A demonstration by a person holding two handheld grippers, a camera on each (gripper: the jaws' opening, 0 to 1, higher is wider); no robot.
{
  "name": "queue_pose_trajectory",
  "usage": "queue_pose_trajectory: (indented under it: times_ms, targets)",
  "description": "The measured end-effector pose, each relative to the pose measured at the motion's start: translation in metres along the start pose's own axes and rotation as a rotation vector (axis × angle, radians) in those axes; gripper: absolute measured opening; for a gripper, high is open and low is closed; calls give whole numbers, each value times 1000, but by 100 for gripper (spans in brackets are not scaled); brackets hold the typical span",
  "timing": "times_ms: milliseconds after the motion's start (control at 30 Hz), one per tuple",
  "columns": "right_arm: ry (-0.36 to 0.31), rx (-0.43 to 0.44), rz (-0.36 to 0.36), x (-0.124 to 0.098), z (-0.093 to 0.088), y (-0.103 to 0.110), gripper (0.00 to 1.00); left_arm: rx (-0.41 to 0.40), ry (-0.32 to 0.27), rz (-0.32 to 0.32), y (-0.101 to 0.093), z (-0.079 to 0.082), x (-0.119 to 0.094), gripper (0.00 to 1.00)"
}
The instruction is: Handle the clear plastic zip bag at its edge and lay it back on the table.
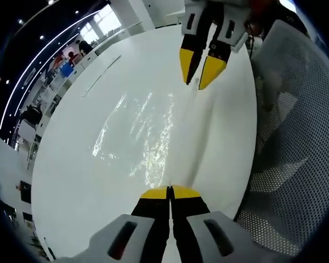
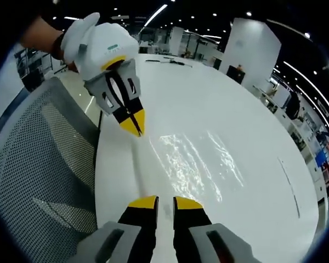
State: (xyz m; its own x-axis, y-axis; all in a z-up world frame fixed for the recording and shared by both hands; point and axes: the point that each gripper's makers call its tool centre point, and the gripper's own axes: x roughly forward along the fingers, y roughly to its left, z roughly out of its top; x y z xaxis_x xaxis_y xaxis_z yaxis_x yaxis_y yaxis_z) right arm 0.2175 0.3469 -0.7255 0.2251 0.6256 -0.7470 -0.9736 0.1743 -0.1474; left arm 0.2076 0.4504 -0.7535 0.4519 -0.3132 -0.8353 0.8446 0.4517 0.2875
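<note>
While the bag (image 1: 148,137) lies flat on the white desk (image 1: 71,181), the left gripper (image 1: 170,192), jaws pressed together, pinches its near edge; farther off, the right gripper (image 1: 202,74) stands slightly spread at the opposite edge, presumably to keep the film stretched. Mesh chair (image 1: 301,142) beside.

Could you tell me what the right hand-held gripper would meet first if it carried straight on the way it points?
Probably the clear zip bag spread on the white table just ahead of the right hand-held gripper; depth is unclear.
</note>
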Motion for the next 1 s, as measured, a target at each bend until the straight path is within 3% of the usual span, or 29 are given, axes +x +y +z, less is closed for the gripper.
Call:
queue_pose_trajectory:
  times_ms: [333,1000]
  targets:
    - [-21,-35,7,10,24,1,11,14,0,-4,-2,3,-1,0]
    - [29,-80,50,31,21,12,9,11,-6,-9,-2,4,-4,0]
